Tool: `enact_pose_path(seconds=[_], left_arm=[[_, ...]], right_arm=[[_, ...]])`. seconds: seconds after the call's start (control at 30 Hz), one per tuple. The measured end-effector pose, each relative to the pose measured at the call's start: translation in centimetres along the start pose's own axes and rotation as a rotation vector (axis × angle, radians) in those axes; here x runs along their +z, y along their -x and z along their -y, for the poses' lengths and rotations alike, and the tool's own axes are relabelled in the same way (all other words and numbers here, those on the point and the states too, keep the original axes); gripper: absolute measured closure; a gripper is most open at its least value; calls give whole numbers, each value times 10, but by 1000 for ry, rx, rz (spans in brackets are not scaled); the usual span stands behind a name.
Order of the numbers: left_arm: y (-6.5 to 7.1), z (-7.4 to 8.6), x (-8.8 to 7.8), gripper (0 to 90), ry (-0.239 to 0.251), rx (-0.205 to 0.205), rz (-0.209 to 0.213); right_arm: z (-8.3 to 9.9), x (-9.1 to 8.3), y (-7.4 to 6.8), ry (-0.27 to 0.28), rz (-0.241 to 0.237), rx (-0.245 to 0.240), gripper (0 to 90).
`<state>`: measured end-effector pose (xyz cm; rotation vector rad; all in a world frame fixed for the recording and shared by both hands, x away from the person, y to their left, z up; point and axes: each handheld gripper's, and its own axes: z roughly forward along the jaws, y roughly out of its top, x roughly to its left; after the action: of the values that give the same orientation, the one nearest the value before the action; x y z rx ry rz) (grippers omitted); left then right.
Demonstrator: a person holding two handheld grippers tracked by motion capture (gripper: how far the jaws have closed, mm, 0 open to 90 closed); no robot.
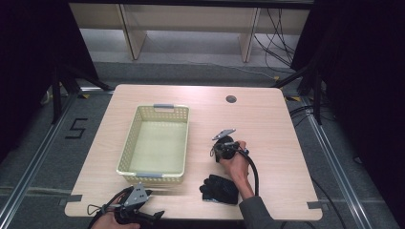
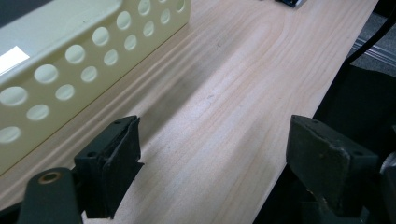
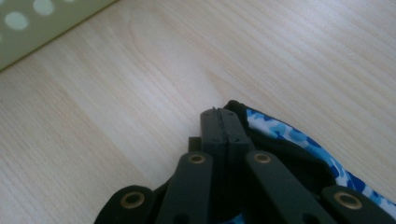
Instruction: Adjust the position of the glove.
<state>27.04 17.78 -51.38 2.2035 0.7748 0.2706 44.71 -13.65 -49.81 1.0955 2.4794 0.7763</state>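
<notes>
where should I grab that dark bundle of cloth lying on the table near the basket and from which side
Take the cloth bundle by a raised fold on its top, coming straight down from above. It lies low and crumpled on the table, so its edges give little to pinch from the side. The right gripper is nearest, but it's shut and must open first.

- Table (image 1: 267,124): light wood-grain top, rounded corners, round cable hole at far edge.
- Basket (image 1: 128,143): pale yellow, perforated, left of centre.
- Black cloth (image 1: 218,189): crumpled, near front edge.

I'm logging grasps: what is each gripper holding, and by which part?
The right gripper pinches the black-and-blue cloth at its edge. The left gripper is open, holding nothing.
</notes>
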Motion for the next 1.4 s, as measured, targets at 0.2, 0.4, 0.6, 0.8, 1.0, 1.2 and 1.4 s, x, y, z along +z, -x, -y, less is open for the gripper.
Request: enact_pose_path(seconds=[0.2,0.4,0.6,0.8,1.0,1.2,1.4], left_arm=[[-1,0,-1,177,-9,10,-9],[-1,0,-1,179,-6,18,-9],[-3,-1,-2,180,-13,36,-6],[-1,0,-1,181,-10,10,-7],[-1,-1,-1,182,-7,7,-9],[0,-1,-1,182,-3,10,-7],[-2,-2,-3,182,-5,34,-8]], right_arm=[[10,-8,-3,-6,-20,-18,900],[21,-19,-7,-15,-65,-47,900],[39,-31,-7,-13,-74,-24,900],[58,-45,4,-18,-91,21,900],[67,-54,13,-45,-106,49,900],[72,-57,26,-52,-87,68,900],[73,-59,39,-63,-62,86,900]])
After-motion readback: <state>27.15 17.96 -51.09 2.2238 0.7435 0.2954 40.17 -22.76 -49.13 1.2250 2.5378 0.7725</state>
